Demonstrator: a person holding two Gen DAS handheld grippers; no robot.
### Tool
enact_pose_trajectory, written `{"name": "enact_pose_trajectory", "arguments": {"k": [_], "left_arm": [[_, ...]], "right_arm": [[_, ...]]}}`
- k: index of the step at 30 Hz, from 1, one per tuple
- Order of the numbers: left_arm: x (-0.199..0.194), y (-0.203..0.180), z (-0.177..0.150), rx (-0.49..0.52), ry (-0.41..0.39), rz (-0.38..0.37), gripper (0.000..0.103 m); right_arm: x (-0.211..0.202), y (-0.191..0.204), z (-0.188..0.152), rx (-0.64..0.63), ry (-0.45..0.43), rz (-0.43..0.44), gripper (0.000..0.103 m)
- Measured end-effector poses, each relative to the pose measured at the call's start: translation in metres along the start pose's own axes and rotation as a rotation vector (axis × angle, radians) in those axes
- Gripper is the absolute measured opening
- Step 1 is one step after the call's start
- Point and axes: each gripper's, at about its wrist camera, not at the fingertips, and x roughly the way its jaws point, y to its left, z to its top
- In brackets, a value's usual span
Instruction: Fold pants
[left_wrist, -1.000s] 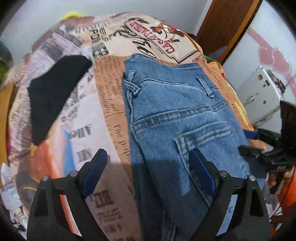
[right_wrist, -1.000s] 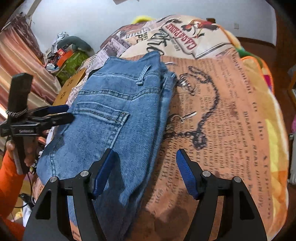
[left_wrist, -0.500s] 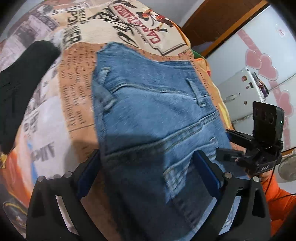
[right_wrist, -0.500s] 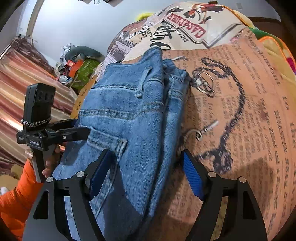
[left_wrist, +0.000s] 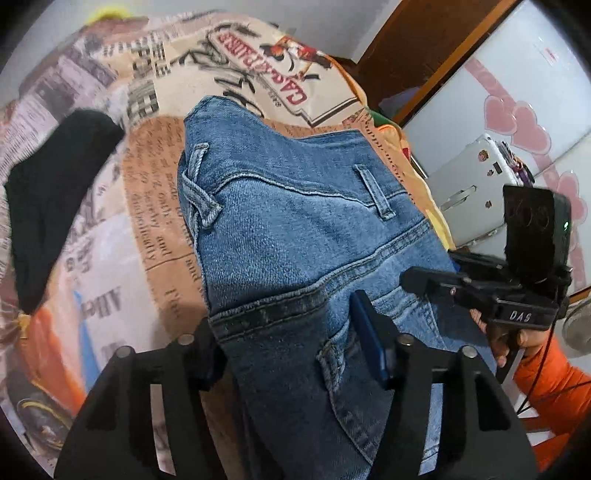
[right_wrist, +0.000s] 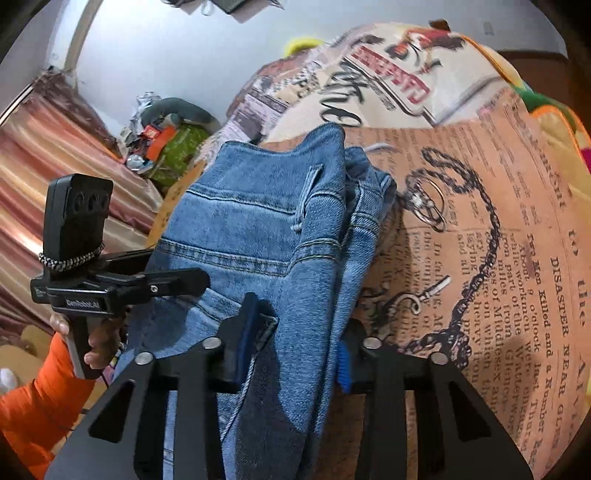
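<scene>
Blue jeans (left_wrist: 295, 229) lie folded lengthwise on a newspaper-print blanket (left_wrist: 155, 192), waistband at the far end, back pocket near me. My left gripper (left_wrist: 291, 354) has its fingers on either side of the jeans' left edge, closed in on the denim. My right gripper (right_wrist: 295, 347) grips the jeans' (right_wrist: 258, 229) right folded edge the same way. Each gripper also shows in the other's view: the right gripper (left_wrist: 480, 291) at the right, the left gripper (right_wrist: 122, 284) at the left.
A black garment (left_wrist: 51, 192) lies on the blanket to the left of the jeans. A white appliance (left_wrist: 476, 192) and a wooden door stand at the right. Clutter (right_wrist: 162, 144) and a striped curtain sit beyond the bed's left side.
Both grippers moved forward over the jeans and closed from wide open onto the denim edges, left on the left edge, right on the right edge.
</scene>
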Motion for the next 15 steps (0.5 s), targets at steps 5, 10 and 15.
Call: {"name": "enact_pose_trajectory", "arguments": {"k": [5, 10, 15], "left_arm": [[-0.042, -0.004, -0.014, 0.022, -0.108, 0.037, 0.056], [-0.093, -0.001, -0.021, 0.027, -0.229, 0.089, 0.053], [-0.142, 0.017, -0.020, 0.004, -0.352, 0.148, 0.052]], "right_arm": [[-0.013, 0.034, 0.003, -0.098, -0.046, -0.019, 0.023], [-0.024, 0.070, 0.016, -0.179, -0.104, -0.012, 0.021], [-0.025, 0.117, 0.040, -0.279, -0.157, 0.002, 0.018]]}}
